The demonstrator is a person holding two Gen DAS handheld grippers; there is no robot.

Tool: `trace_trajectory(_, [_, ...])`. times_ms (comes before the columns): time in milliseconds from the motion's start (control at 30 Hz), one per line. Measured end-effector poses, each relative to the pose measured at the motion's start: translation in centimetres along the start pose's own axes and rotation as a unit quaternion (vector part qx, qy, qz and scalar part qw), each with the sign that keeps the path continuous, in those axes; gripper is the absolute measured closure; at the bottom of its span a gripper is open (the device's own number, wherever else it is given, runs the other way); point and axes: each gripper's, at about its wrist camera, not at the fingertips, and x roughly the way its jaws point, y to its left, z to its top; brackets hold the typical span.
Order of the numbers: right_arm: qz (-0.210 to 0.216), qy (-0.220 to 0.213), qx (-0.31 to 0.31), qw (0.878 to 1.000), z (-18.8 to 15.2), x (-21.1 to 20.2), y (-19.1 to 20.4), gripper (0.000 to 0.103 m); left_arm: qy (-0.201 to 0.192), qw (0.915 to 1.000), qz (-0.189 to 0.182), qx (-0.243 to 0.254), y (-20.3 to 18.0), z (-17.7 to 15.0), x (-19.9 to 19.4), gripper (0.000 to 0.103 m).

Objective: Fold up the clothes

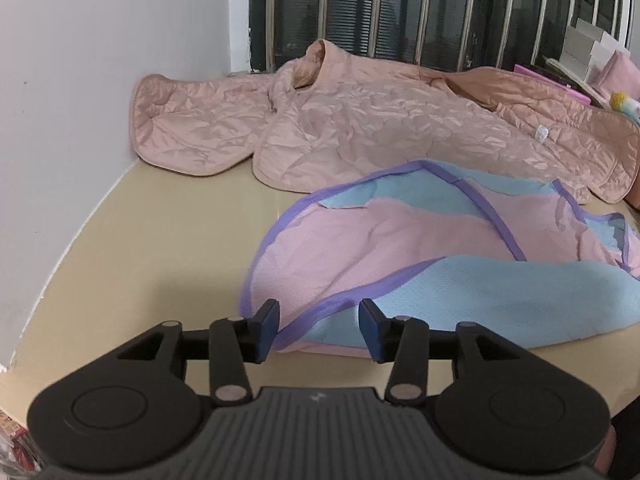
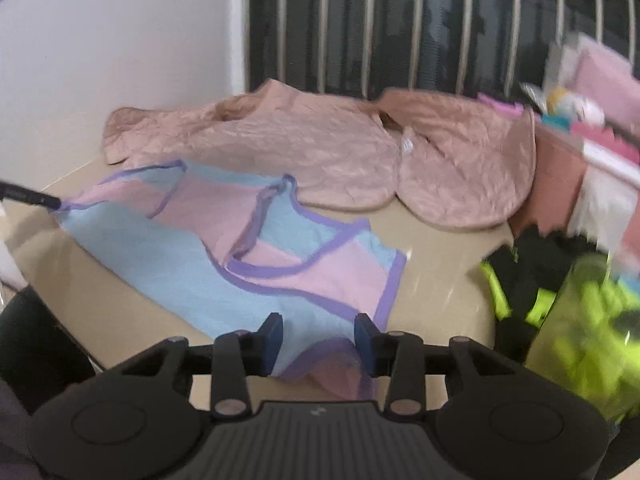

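- Smooth beige tabletop (image 1: 152,240), glossy, meeting a plain white wall (image 1: 100,60) on the left.
- Behind it, a dark window with pale metal bars (image 1: 380,12) running upright across the back.
- Far side of the table: a quilted dusty-pink padded jacket (image 1: 360,120), spread flat, one sleeve toward the wall, collar raised near the bars, a small white label showing on the right part.
- Nearer: a thin pink and light-blue mesh vest with purple binding (image 1: 400,248), lying rumpled on the tabletop, its far edge just beside the jacket's hem.
- Left gripper (image 1: 319,330): black linkage, blue pads, jaws partly apart; the vest's near purple-edged corner between them, pads not pressing on the cloth.
- Right gripper (image 2: 319,338): same build, jaws partly apart over the vest's other near edge (image 2: 280,280); cloth between the pads, not pinched.
- Right-wrist view blurred toward the right: a heap of black and neon-yellow fabric (image 2: 560,300) at the table's right edge, well apart from the vest.
- Beyond it, a stack of pink and white boxes and soft items (image 2: 600,92); details too smeared to tell.
- Dark sleeve (image 2: 36,340) of the person at the lower left of the right-wrist view.
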Motion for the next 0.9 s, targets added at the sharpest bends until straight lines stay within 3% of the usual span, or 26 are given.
trace_trajectory(33, [-0.002,0.010,0.002,1.000,-0.2,0.6,0.1,0.071,0.001,1.0000,0.005,0.004,-0.2,0.0,0.2,0.082])
trace_trajectory(100, [-0.002,0.021,0.004,1.000,-0.7,1.5,0.4,0.085,0.009,0.9999,0.013,0.003,-0.2,-0.1,0.3,0.102])
trace_trajectory(367, [-0.019,0.029,0.000,0.999,-1.2,1.4,-0.2,0.096,0.021,0.9997,0.013,-0.001,-0.3,-1.2,-0.4,0.102])
trace_trajectory(400, [-0.031,0.033,-0.007,0.999,-1.1,1.3,-0.2,0.095,0.016,0.9997,0.017,0.001,-0.5,-1.2,-0.5,0.102])
trace_trajectory(467, [-0.040,0.033,-0.008,0.999,-0.8,1.0,-0.1,0.094,0.004,0.9997,0.025,0.002,-0.7,-1.1,-1.0,0.090])
trace_trajectory(533, [-0.038,0.017,-0.008,0.999,-0.1,0.3,0.3,0.093,-0.016,0.9995,0.025,-0.009,-0.9,-0.3,-2.0,0.055])
trace_trajectory(600, [-0.028,-0.012,-0.008,1.000,1.1,-0.7,0.9,0.071,-0.038,0.9987,0.014,-0.030,-1.2,0.9,-2.6,0.054])
trace_trajectory(667, [-0.010,-0.044,-0.002,0.999,2.7,-1.3,1.3,0.061,-0.060,0.9965,-0.005,-0.058,-1.8,2.3,-3.0,0.052])
trace_trajectory(767, [0.030,-0.072,0.048,0.996,5.9,0.3,1.6,0.060,-0.045,0.9900,-0.059,-0.120,-3.6,4.6,-0.4,0.049])
trace_trajectory(900, [0.057,-0.036,0.130,0.989,10.7,7.1,1.6,0.060,-0.008,0.9836,-0.100,-0.150,-6.9,7.4,4.7,0.049])
